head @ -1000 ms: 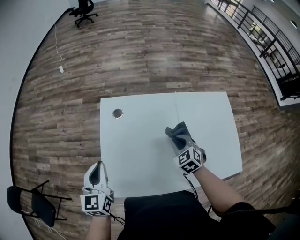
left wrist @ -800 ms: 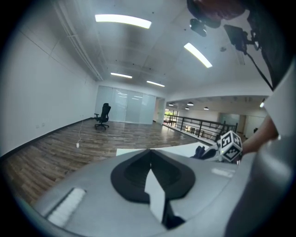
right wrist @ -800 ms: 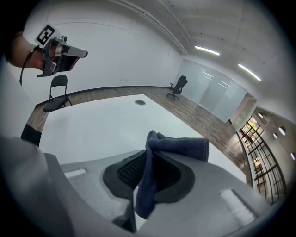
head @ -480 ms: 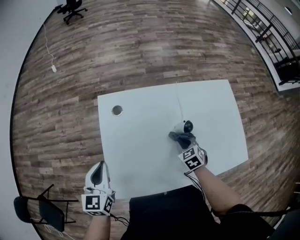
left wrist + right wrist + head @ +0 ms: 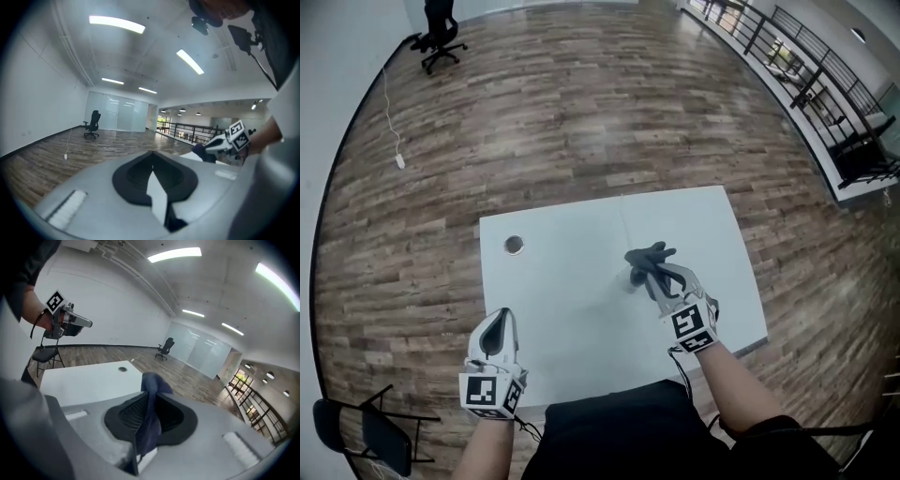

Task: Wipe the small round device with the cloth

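The small round device does not show plainly in any view. From the head view it would sit right of the counter's [image 5: 562, 309] middle, under the bunched cloth [image 5: 649, 259], where a greyish patch at the cloth's near edge may be part of it or only shadow. The cloth is dark blue. A fold of it is pinched between the jaws of the right hand-held gripper [image 5: 664, 277], and the rest sticks out past the tips in loose points. The right gripper view shows those jaws clamped on the fabric, with the counter top lying below and beyond them, so the cloth looks raised off the surface, not pressed flat.

The left hand-held gripper [image 5: 498, 324] hangs over the counter's near-left corner, well apart from the cloth. Its jaws are together with nothing between them, and it takes no part in the work. A small round hole [image 5: 515, 245] sits near the far-left corner, and the rest of the counter is bare.

On progress, the cloth is grasped and brought to the device's spot, so the fetching is done. Wiping seems to be in hand, yet with the device covered, how much of it is cleaned cannot be told. What is likely left is 1 or more passes over it, and then setting the cloth down
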`<action>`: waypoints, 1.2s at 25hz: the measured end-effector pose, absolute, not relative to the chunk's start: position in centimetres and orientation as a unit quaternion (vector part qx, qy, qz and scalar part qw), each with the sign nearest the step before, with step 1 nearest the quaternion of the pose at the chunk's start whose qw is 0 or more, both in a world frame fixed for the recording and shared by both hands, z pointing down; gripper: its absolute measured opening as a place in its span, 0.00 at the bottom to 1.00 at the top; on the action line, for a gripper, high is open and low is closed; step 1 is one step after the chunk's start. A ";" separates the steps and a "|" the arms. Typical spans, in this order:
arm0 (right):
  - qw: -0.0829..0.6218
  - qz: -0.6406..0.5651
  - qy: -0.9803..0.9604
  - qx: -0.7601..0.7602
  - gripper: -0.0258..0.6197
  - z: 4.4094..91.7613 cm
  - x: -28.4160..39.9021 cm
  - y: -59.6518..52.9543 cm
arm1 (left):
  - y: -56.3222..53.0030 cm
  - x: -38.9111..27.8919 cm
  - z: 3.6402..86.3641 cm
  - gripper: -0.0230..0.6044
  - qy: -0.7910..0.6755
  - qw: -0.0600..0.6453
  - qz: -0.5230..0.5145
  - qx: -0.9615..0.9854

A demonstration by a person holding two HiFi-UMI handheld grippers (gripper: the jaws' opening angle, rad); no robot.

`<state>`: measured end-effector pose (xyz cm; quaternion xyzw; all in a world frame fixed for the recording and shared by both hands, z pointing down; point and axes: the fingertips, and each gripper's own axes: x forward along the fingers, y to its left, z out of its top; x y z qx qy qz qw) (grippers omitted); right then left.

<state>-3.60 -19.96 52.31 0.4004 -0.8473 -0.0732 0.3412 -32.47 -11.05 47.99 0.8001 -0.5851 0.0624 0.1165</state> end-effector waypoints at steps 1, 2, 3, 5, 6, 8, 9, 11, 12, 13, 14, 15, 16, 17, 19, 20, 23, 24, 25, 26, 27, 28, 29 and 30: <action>0.343 -0.087 -0.843 0.405 0.12 51.9 -3.1 -20.7 | -11.2 -32.2 47.6 0.05 -0.588 0.110 0.060 0.799; 0.348 -0.099 -0.839 0.406 0.12 51.9 -2.6 -21.3 | -11.3 -32.0 47.3 0.05 -0.593 0.107 0.059 0.796; 0.355 -0.108 -0.836 0.405 0.12 52.2 -2.3 -21.7 | -11.1 -31.9 47.0 0.05 -0.599 0.105 0.058 0.792; 0.367 -0.113 -0.835 0.394 0.12 53.7 -2.3 -22.3 | -10.6 -31.8 46.6 0.05 -0.610 0.102 0.062 0.783; 0.372 -0.111 -0.839 0.382 0.12 54.6 -2.6 -22.3 | -10.2 -31.9 46.4 0.05 -0.616 0.099 0.067 0.779; 0.385 -0.107 -0.847 0.350 0.12 56.9 -3.7 -21.9 | -9.1 -32.4 46.4 0.05 -0.629 0.098 0.083 0.767; 0.393 -0.105 -0.850 0.335 0.12 58.0 -4.2 -21.6 | -8.5 -32.8 46.6 0.05 -0.637 0.103 0.090 0.759; 0.400 -0.098 -0.856 0.313 0.12 59.9 -4.8 -21.0 | -7.2 -33.4 46.7 0.05 -0.654 0.111 0.099 0.742; 0.400 -0.095 -0.859 0.306 0.12 60.5 -5.0 -20.8 | -6.6 -33.5 46.6 0.05 -0.660 0.112 0.103 0.736; 0.400 -0.095 -0.860 0.302 0.12 60.9 -5.0 -20.7 | -6.2 -33.4 46.4 0.05 -0.665 0.111 0.107 0.731; 0.399 -0.096 -0.861 0.300 0.12 61.3 -4.8 -20.8 | -5.8 -33.3 46.1 0.05 -0.668 0.107 0.110 0.728; 0.398 -0.096 -0.862 0.300 0.12 61.5 -4.6 -20.9 | -5.5 -33.1 45.9 0.05 -0.672 0.104 0.113 0.725; 0.396 -0.093 -0.863 0.300 0.12 61.6 -4.4 -21.0 | -5.2 -32.9 45.7 0.05 -0.675 0.102 0.115 0.722; 0.394 -0.089 -0.864 0.300 0.12 61.8 -4.1 -21.1 | -5.0 -32.7 45.5 0.05 -0.678 0.100 0.118 0.719; 0.393 -0.079 -0.867 0.298 0.12 62.1 -3.9 -21.3 | -4.7 -32.3 45.3 0.05 -0.683 0.098 0.123 0.713; 0.393 -0.072 -0.867 0.297 0.12 62.4 -3.8 -21.4 | -4.5 -32.1 45.2 0.05 -0.685 0.098 0.126 0.711; 0.402 -0.049 -0.866 0.294 0.12 63.6 -3.2 -21.4 | -3.8 -31.4 45.2 0.05 -0.687 0.100 0.131 0.707; 0.406 -0.042 -0.866 0.290 0.12 64.1 -3.0 -21.2 | -3.6 -31.2 45.2 0.05 -0.688 0.101 0.132 0.706; 0.410 -0.035 -0.866 0.285 0.12 64.6 -2.9 -21.0 | -3.5 -30.9 45.2 0.05 -0.688 0.101 0.135 0.706; 0.413 -0.029 -0.867 0.279 0.12 65.2 -2.8 -20.7 | -3.3 -30.7 45.2 0.05 -0.688 0.101 0.138 0.705; 0.415 -0.025 -0.868 0.273 0.12 65.6 -2.8 -20.3 | -3.1 -30.5 45.1 0.05 -0.688 0.101 0.142 0.704; 0.416 -0.023 -0.869 0.267 0.12 66.0 -2.8 -19.9 | -2.9 -30.3 45.1 0.05 -0.688 0.101 0.146 0.704; 0.416 -0.021 -0.870 0.263 0.12 66.3 -3.0 -19.5 | -2.7 -30.2 45.0 0.05 -0.688 0.101 0.149 0.703; 0.416 -0.019 -0.872 0.258 0.12 66.5 -3.3 -19.1 | -2.5 -30.2 45.0 0.05 -0.689 0.102 0.152 0.702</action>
